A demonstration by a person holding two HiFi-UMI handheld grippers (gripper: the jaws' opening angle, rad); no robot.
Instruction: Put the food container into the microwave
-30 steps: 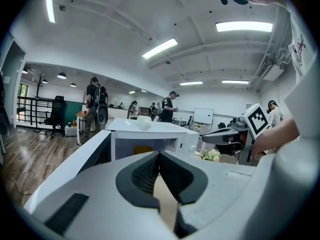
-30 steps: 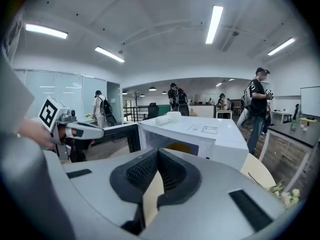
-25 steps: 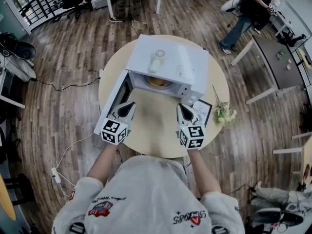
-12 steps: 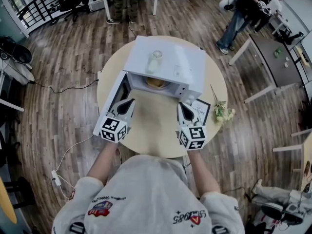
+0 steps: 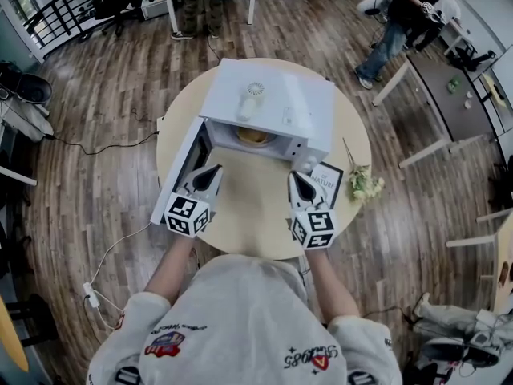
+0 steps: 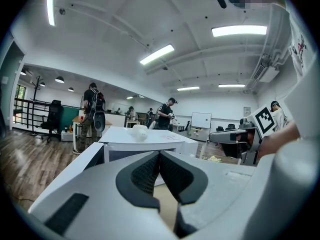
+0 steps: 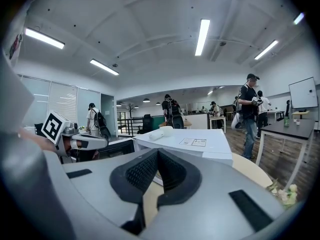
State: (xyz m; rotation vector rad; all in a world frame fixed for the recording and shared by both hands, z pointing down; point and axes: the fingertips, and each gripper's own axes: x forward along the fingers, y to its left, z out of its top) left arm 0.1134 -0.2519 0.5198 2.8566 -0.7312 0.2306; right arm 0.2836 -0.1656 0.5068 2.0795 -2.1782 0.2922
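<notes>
We hold both claws low over the round beige bench point(image 5: 240, 223), side by side and pointing at the white box-shaped microwave point(image 5: 276, 95) that stands on its far half. Our left claw point(image 5: 215, 170) is clenched, its dark ribbed pads pressed together with nothing between them. It hangs just beside the inner face of the microwave's white door point(image 5: 186, 160), which stands swung open to the left. Our right claw point(image 5: 296, 177) is clenched the same way and is empty, near the microwave's front right corner.

The yellowish food container point(image 5: 255, 135) sits inside the open cavity, apart from both claws. Only its top shows from above, so we cannot tell its exact shape.

A small white handheld fan point(image 5: 253, 99) lies on the microwave's roof. To the right of our right claw a dark card with white print point(image 5: 329, 184) lies on the bench, and a small bunch of pale flowers point(image 5: 365, 185) lies just beyond it near the rim. A white cable point(image 5: 120, 247) trails over the wooden plank floor point(image 5: 96, 175) at the left.
</notes>
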